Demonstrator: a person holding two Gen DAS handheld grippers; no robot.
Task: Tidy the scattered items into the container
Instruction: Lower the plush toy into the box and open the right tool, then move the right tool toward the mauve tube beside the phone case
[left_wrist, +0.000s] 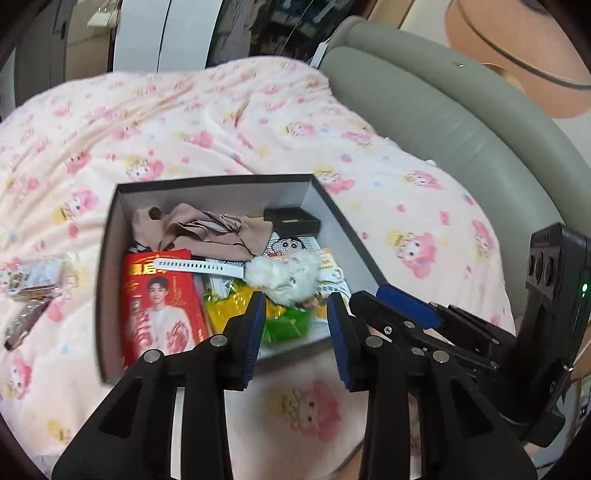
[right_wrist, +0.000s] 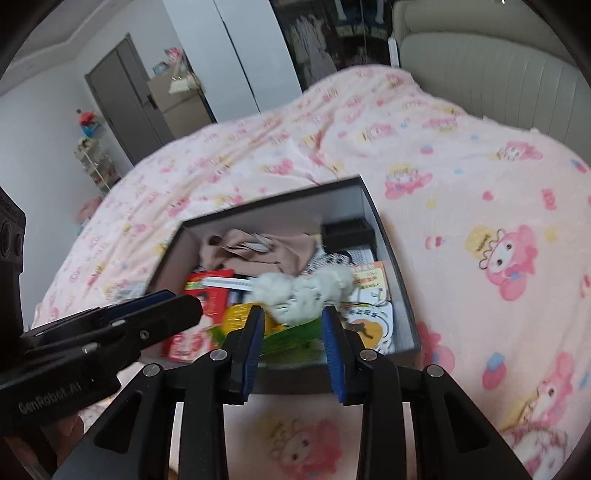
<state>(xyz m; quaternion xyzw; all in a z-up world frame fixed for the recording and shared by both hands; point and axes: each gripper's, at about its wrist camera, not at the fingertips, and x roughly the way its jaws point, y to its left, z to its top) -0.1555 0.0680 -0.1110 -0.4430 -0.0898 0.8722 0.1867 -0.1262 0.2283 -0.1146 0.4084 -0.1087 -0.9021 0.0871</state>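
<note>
A dark open box (left_wrist: 110, 236) (right_wrist: 402, 291) sits on the pink bedspread and holds several items. On top lies a white fluffy toy (left_wrist: 284, 275) (right_wrist: 303, 290), with a white strap (left_wrist: 195, 266), a red booklet (left_wrist: 162, 306), tan cloth (left_wrist: 199, 229) and yellow-green packets (left_wrist: 284, 321) around it. My left gripper (left_wrist: 297, 332) is open and empty at the box's near edge. My right gripper (right_wrist: 293, 339) is open and empty beside it, also over the near edge. Each gripper shows in the other's view, the right one (left_wrist: 410, 310) and the left one (right_wrist: 147, 314).
A clear packet with small items (left_wrist: 35, 278) and a dark flat object (left_wrist: 26, 325) lie on the bedspread (left_wrist: 221, 122) left of the box. A grey padded headboard (left_wrist: 461, 122) curves along the right. A door and shelves (right_wrist: 122, 99) stand beyond the bed.
</note>
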